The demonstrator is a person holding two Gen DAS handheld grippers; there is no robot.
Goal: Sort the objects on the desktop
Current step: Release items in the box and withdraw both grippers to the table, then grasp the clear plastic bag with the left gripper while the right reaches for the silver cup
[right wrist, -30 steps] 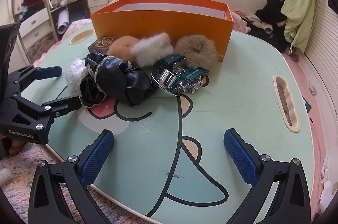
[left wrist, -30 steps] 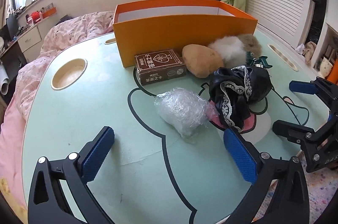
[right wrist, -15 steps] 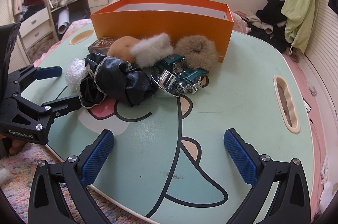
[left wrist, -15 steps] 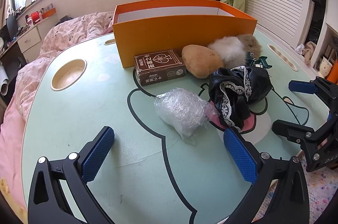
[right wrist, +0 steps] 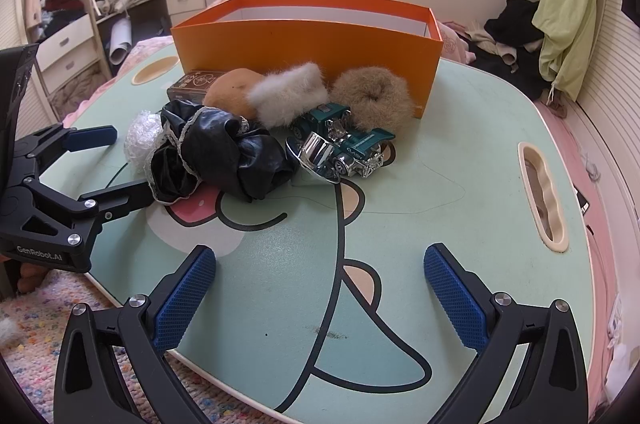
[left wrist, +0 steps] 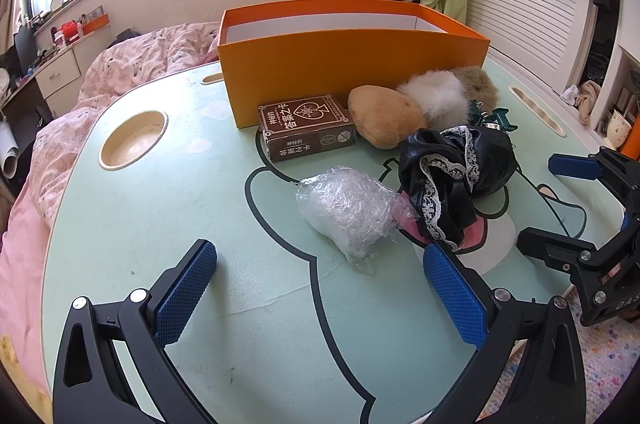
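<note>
An orange box stands at the back of the green table. In front of it lie a brown card box, a tan potato-like lump, a white fluffy scrunchie, a brown fluffy scrunchie, two toy cars, a black lace-trimmed scrunchie and a clear plastic wad. My left gripper is open, empty, just short of the wad. My right gripper is open, empty, over bare table before the cars.
A round cup recess sits at the table's left and a long slot at its right. A pink bed lies beyond the table, drawers and shelves at far left, a patterned rug below the near edge.
</note>
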